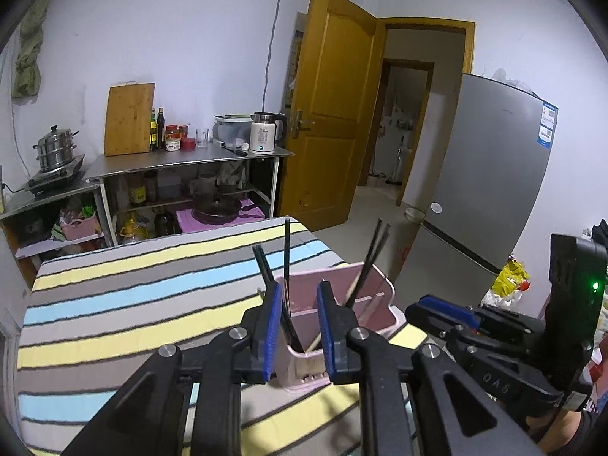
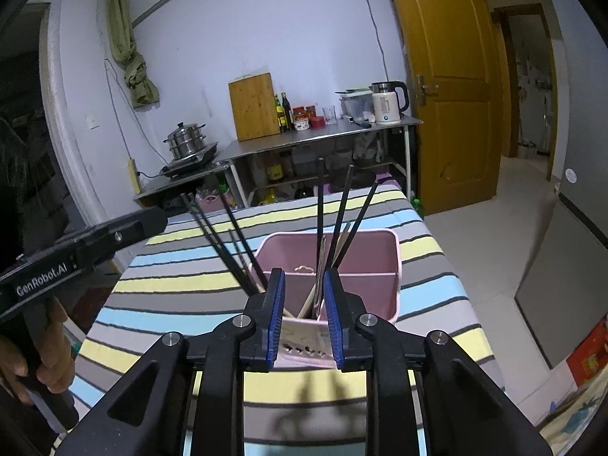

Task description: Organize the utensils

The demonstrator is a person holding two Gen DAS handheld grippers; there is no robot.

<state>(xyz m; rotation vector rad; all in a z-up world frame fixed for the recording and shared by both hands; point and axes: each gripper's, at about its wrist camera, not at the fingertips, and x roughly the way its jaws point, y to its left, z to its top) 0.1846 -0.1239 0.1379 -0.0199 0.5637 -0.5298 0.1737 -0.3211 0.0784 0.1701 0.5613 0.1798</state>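
A pink divided utensil holder [image 1: 374,306] stands on the striped table; it also shows in the right wrist view [image 2: 364,266]. Several black chopsticks [image 2: 344,209] with pale tips stand tilted in it, some leaning left [image 2: 228,250], some right [image 1: 374,254]. My left gripper [image 1: 300,326] is open, its blue pads on either side of the holder's near compartment, holding nothing. My right gripper [image 2: 304,315] is open just before the holder's near wall, empty. The right gripper's body shows at the right of the left wrist view [image 1: 494,342].
The striped tablecloth [image 1: 114,296] covers the table, whose far edge is near the holder. Beyond stand a steel shelf [image 1: 182,159] with cutting board, bottles and kettle, a steamer pot [image 1: 57,148], a wooden door [image 1: 334,106] and a grey fridge [image 1: 490,182].
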